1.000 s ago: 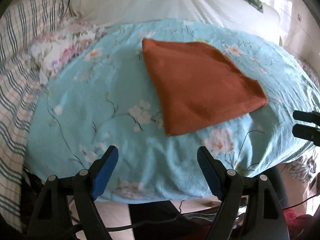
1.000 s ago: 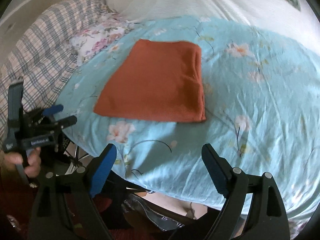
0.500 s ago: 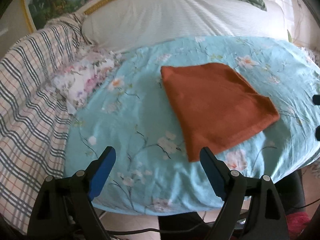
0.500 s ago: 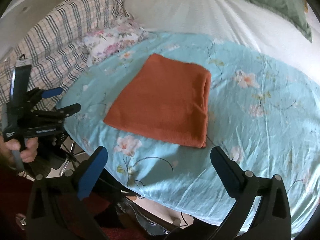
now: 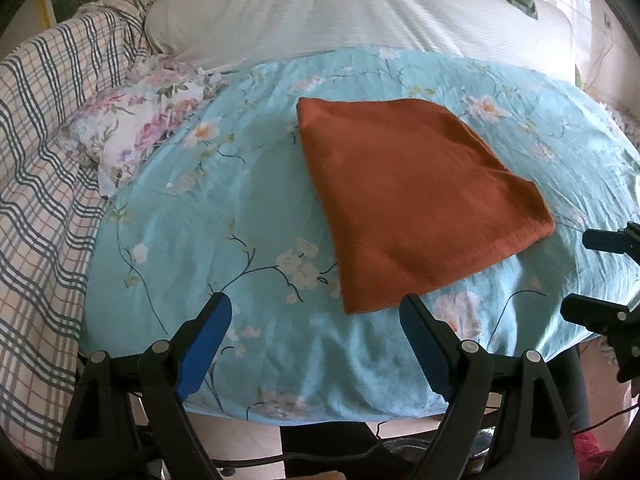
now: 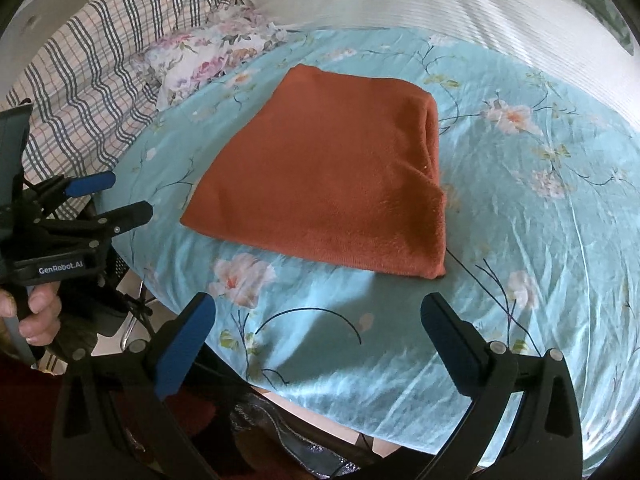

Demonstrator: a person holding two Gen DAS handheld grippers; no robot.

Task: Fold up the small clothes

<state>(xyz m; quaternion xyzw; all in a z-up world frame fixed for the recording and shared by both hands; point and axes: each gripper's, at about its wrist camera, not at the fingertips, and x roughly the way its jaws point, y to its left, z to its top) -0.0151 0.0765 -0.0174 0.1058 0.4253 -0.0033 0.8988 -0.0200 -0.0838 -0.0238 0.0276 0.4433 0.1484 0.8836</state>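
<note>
Left hand-held gripper (image 5: 316, 312) is spread wide with nothing between the pads, hovering at the near edge of the teal floral sheet (image 5: 224, 208). The folded rust-orange cloth (image 5: 412, 204) lies flat on that sheet, around 1 o'clock from it. Right hand-held gripper (image 6: 320, 312) is also fully spread and empty; cloth (image 6: 332, 176) sits at its 12 o'clock.

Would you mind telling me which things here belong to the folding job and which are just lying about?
Job: orange cloth, folded on the blue floral sheet; left gripper and right gripper, both open and empty.

Lying about: pink floral fabric, plaid blanket, white pillow.
</note>
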